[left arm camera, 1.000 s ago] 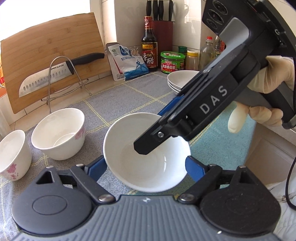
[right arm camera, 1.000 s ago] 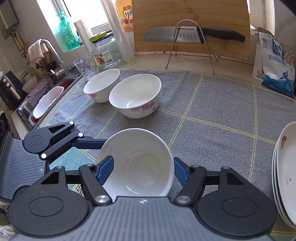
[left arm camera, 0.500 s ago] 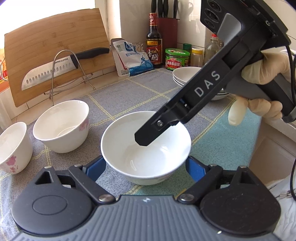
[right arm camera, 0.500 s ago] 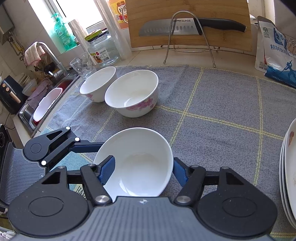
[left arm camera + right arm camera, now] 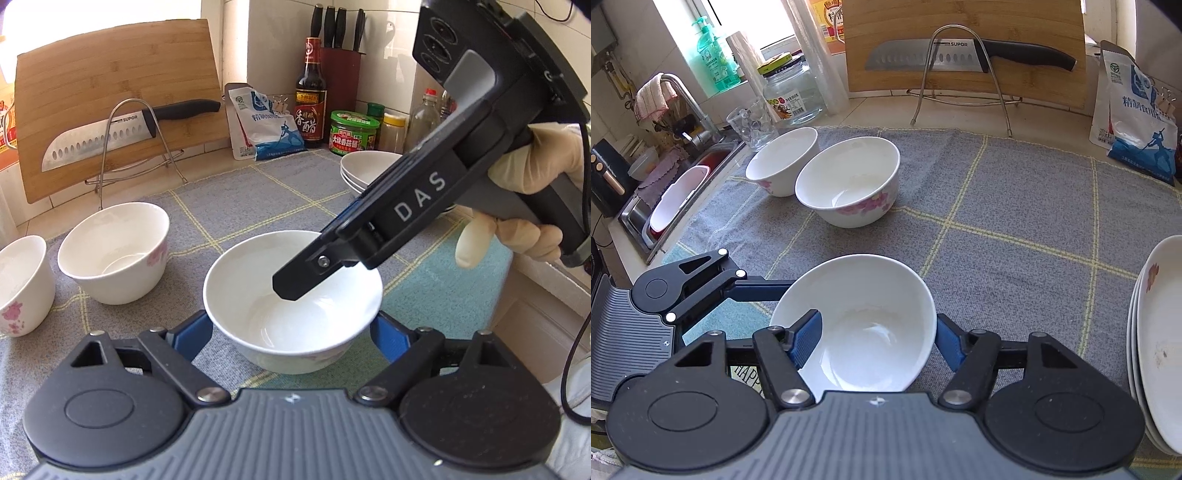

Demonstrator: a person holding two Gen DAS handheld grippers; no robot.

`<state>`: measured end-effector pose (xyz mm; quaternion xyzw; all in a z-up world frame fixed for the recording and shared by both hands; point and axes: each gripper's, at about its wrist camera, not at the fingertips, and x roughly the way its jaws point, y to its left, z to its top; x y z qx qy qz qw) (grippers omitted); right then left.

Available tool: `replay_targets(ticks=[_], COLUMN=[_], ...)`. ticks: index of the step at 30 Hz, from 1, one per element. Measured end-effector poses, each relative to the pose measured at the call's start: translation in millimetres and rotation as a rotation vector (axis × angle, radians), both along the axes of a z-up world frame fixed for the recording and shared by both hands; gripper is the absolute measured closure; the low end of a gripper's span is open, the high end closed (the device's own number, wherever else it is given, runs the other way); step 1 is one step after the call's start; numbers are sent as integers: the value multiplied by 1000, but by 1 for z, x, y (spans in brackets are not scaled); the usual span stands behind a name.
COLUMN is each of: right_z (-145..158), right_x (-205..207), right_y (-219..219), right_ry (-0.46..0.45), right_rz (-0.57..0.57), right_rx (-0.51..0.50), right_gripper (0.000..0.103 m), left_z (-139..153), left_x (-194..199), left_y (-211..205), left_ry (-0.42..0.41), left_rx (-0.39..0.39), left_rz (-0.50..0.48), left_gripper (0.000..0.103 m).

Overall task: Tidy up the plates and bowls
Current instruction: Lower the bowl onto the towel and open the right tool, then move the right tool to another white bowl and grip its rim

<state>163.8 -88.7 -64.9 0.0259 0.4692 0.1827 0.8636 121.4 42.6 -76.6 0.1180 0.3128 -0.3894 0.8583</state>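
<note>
White china bowl [image 5: 255,284] sat on the grey check cloth [image 5: 997,206], near its front edge, w/ both grippers on it. From the right wrist cam it looked tipped a bit toward the lens.

L gripper [image 5: 291,328]: blue pads either side of the bowl, low on the outer wall, just beside or touching it. Rim hid the contact, so I couldn't tell if they pressed. In the right wrist view its arm reached in from the left and ended at the bowl's left side.

R gripper [image 5: 875,339]: fingers apart, straddling the bowl wall. One pad was inside the bowl, the other outside against the right wall. The inner pad stood clear of that wall, so no clamp. In the left wrist view it came down from the upper right, one black fingertip dipped into the bowl. A gloved hand [image 5: 532,166] held its grip.

Two more bowls w/ pink flowers stood well apart from this one, toward the sink [image 5: 639,218]: the bigger [image 5: 849,181] nearer, the smaller [image 5: 781,162] just behind it, about touching.

Stack of plates [image 5: 1160,339] lay at the cloth's right edge.

At the back, a bamboo board [image 5: 110,92] leaned on the wall, w/ a knife [image 5: 110,136] in a wire stand in front of it.
</note>
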Motion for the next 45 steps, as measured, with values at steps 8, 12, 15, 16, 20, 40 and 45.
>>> replay_targets(ticks=[8,12,15,16,20,40,45], right_z=[-2,5,11,12,19,12,3], right_x=[0,2,5,6,13,119,142], right_y=[-1,1,4,5,13,64,71], right_ry=[-2,-28,-44,-49,-86,-140,-111], right_rz=[18,36,57,63,96,300,320], right_rx=[52,51,13,-2,-85,-191,-182], right_gripper=[6,3,0,0,0,1,5], left_z=[-5,-5,2,6,20,-17,-19], left_x=[0,-3,-6,-7,-4,84,93], left_y=[1,7,19,24,43,30,27], left_ry=[30,52,62,60,11,-89,-78], left_rx=[8,17,3,-2,-9,54,38], left_rz=[2,3,16,30,109,367,369], left_gripper=[8,5,4,3,2,4,6])
